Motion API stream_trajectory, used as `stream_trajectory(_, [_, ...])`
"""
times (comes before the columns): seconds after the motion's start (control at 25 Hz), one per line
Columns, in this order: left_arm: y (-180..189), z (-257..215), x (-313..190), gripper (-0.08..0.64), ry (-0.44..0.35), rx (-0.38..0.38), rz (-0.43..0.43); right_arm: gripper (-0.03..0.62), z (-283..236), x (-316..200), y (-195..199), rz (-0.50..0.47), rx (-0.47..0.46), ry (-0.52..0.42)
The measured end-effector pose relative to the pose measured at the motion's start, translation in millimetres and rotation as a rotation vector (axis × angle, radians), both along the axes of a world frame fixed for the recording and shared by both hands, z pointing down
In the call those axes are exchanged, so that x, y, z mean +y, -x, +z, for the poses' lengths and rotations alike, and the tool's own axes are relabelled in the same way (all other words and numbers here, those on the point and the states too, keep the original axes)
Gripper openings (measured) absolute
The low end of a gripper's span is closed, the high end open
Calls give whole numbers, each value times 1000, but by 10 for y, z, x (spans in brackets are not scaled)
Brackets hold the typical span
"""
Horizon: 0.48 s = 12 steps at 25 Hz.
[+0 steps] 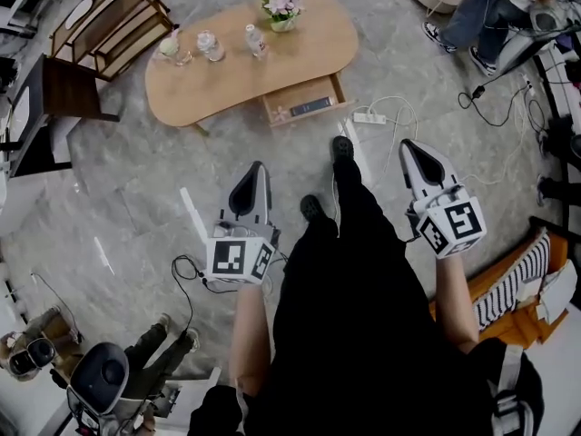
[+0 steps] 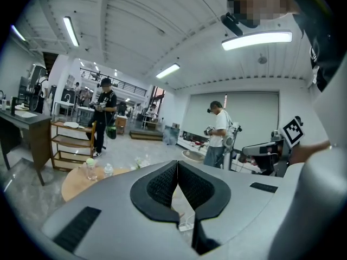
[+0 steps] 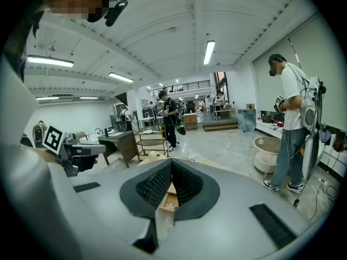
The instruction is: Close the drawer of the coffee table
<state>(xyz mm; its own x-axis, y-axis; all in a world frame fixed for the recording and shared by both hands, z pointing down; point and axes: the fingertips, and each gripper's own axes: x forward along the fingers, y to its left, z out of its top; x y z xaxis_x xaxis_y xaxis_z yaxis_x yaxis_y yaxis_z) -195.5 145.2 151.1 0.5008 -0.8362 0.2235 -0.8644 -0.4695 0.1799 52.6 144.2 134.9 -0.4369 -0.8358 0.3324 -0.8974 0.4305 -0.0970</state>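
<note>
The oval wooden coffee table stands on the grey floor ahead of me, and its drawer is pulled out toward me from the right front, with a dark flat item inside. Both grippers hang in the air well short of the table and touch nothing. My left gripper is shut and empty; its jaws meet at the tips in the left gripper view. My right gripper is shut and empty too. Past its closed jaws a bit of the drawer shows.
On the tabletop stand a flower vase, two glass pieces and a small bottle. A power strip with cables lies right of the drawer. A wooden shelf and dark desk stand left; people stand around.
</note>
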Motion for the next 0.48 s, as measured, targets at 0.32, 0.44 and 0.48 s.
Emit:
stream_trajectory(0.32, [-66, -66, -559, 15, 11, -12, -68, 12, 1, -821, -36, -81, -15, -15])
stream_trajectory(0.44, [-164, -187, -834, 15, -5, -30, -97, 12, -11, -1167, -129, -119, -23, -15])
stream_trajectory(0.48, [-207, -226, -918, 15, -10, -35, -110, 12, -7, -1282, -171, -133, -20, -13])
